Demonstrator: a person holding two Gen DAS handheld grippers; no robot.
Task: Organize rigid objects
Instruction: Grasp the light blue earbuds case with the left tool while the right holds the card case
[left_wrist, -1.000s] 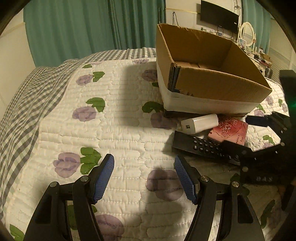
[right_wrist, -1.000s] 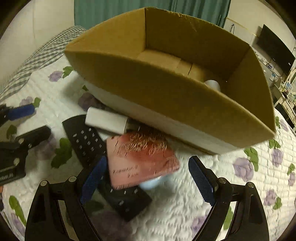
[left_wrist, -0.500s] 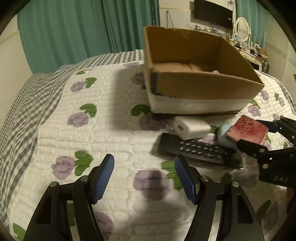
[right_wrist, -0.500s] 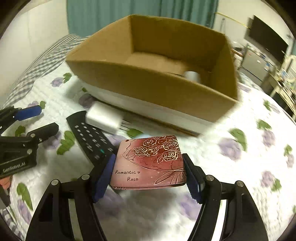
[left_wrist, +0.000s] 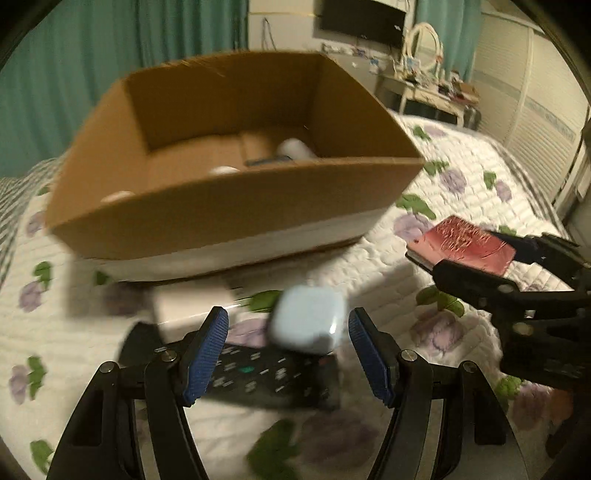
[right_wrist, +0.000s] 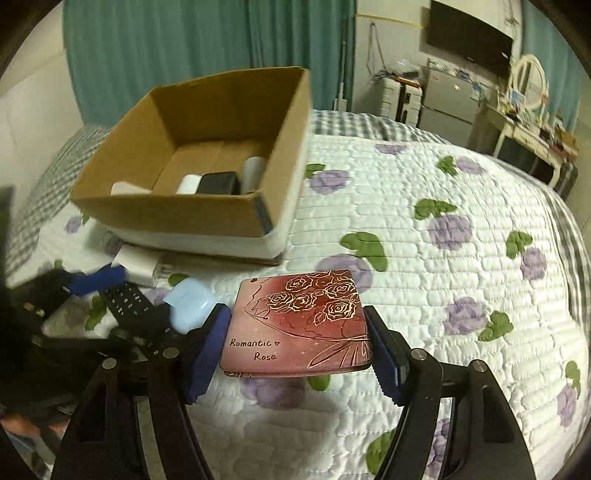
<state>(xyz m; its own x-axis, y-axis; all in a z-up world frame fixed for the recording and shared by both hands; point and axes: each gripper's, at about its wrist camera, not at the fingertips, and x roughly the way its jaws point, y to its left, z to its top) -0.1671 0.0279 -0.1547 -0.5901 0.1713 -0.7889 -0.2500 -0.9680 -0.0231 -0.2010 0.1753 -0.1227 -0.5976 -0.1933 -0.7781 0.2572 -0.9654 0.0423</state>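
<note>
My right gripper (right_wrist: 301, 345) is shut on a flat red "Romantic Rose" case (right_wrist: 301, 321) and holds it above the quilt; the case also shows in the left wrist view (left_wrist: 463, 245). My left gripper (left_wrist: 288, 350) is open, its fingers on either side of a pale blue case (left_wrist: 306, 325) that lies on a black remote (left_wrist: 258, 380). A white block (left_wrist: 192, 302) lies by the remote. The open cardboard box (right_wrist: 173, 218) holds several small items. The blue case (right_wrist: 188, 302) and remote (right_wrist: 129, 302) show left of my right gripper.
The floral quilt (right_wrist: 443, 258) covers the bed. A dresser with an oval mirror (right_wrist: 528, 85) and a wall TV (right_wrist: 469, 37) stand beyond the bed. Teal curtains (right_wrist: 184, 48) hang behind the box.
My right gripper lifted the red case off the pile and carried it right, away from the box front. My left gripper moved right and forward over the blue case and remote.
</note>
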